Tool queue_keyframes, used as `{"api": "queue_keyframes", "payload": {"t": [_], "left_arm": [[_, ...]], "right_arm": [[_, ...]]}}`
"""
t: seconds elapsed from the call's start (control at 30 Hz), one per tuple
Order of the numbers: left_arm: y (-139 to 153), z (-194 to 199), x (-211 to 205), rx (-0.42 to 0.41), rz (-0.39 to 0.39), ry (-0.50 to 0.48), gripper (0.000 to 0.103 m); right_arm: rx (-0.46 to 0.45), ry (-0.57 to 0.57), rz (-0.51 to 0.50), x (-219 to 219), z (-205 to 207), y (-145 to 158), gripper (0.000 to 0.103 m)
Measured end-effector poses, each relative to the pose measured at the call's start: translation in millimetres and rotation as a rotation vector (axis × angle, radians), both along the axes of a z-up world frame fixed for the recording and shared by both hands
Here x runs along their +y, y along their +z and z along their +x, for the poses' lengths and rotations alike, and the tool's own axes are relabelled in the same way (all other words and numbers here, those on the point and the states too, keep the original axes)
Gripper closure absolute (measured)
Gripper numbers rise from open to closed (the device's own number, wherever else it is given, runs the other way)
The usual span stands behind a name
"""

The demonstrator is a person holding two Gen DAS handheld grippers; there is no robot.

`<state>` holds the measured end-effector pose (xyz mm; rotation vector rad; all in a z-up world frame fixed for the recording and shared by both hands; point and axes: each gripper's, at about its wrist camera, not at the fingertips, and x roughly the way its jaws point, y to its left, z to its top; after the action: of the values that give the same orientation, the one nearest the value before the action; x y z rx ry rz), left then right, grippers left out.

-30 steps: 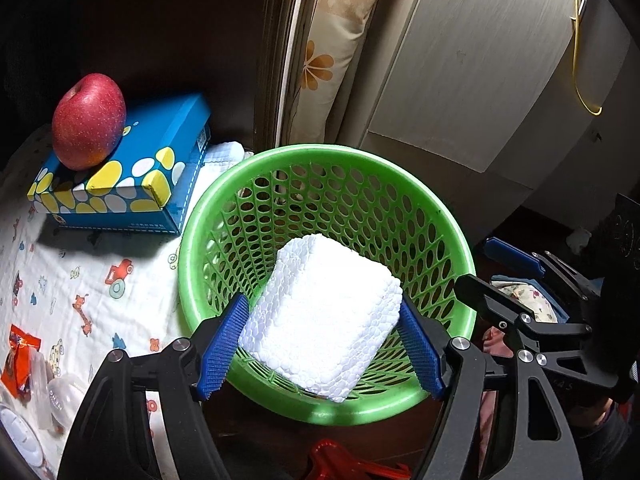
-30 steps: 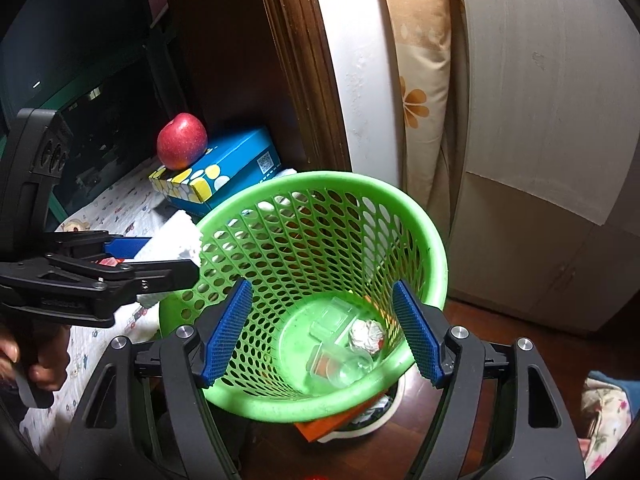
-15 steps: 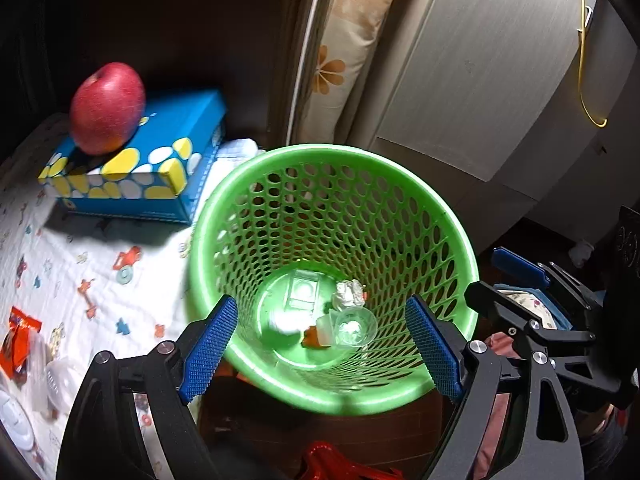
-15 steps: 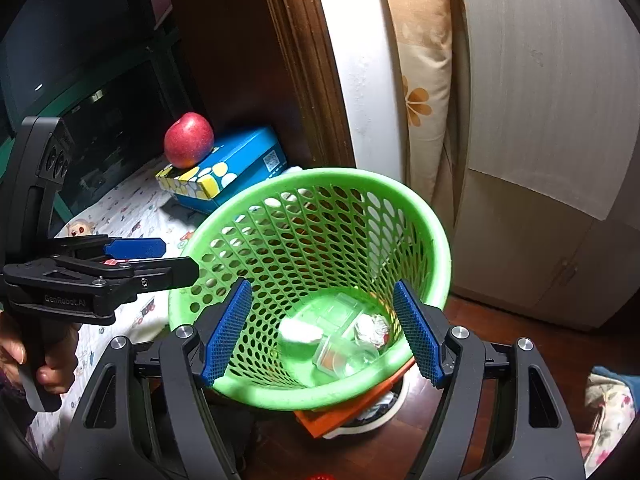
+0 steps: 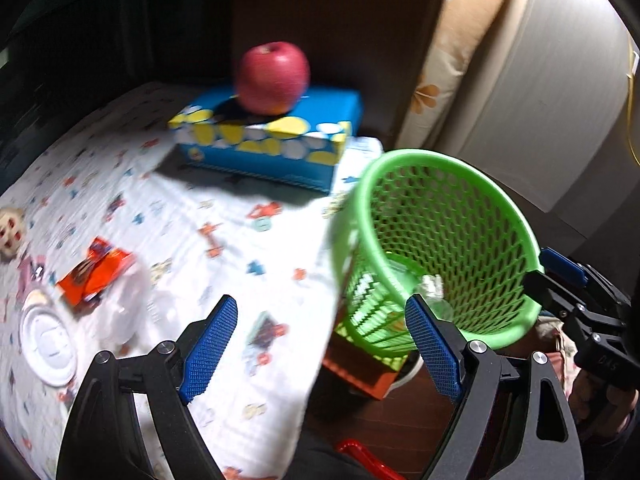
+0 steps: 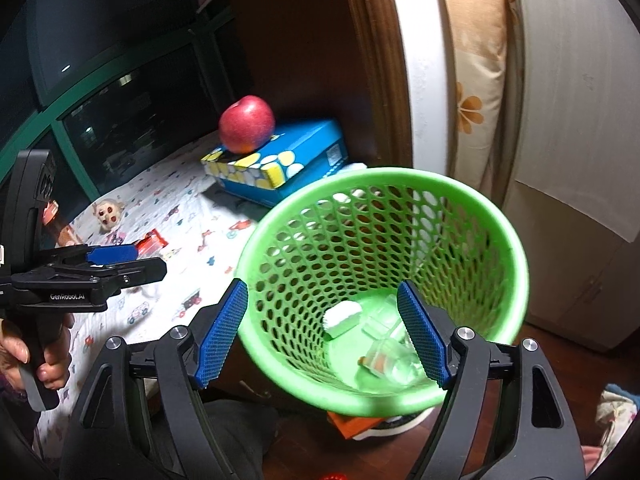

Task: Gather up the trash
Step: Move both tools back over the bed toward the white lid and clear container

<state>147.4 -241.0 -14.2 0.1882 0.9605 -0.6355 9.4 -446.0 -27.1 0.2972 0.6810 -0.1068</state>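
A green mesh basket [image 6: 504, 236] [image 5: 516, 216] stands beside the patterned cloth [image 5: 192, 248]. Inside lie a white foam block [image 6: 342, 318], clear plastic cups [image 6: 394, 354] and a crumpled wrapper [image 5: 432, 284]. My left gripper [image 5: 320, 350] is open and empty over the cloth edge, left of the basket. My right gripper [image 6: 320, 332] is open and empty just above the basket's near rim. On the cloth lie an orange wrapper [image 5: 96, 272], clear plastic [image 5: 124, 312] and a white lid [image 5: 48, 346].
A red apple [image 5: 274, 76] sits on a blue tissue box [image 5: 272, 140] at the back. A small doll face [image 5: 10, 232] lies at the left. A floral cushion [image 6: 476, 92] and white cabinet [image 6: 576, 120] stand behind the basket. An orange box [image 5: 360, 372] sits under the basket.
The left gripper let go of the white foam block, which dropped into the basket, then swung left over the cloth. The right gripper stayed open above the basket.
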Motion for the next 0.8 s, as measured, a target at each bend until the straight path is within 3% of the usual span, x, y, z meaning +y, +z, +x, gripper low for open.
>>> {"api": "queue_keyframes", "payload": {"t": [0.53,0.6,0.8], "left_arm": [[-17,48,180,-0.084,0.146,0.453,0.016],[-24,57,198,-0.074,0.164,0.490,0.009],[-51,74,224,-0.040,0.225,0.529,0.009]], "right_arm": [[0.005,0.170,-0.008,77,48,2,0.024],[0.009,0.189,-0.008,86,53,0,0.023],[0.025,0.237,-0.007,107,66,-4,0.023]]}}
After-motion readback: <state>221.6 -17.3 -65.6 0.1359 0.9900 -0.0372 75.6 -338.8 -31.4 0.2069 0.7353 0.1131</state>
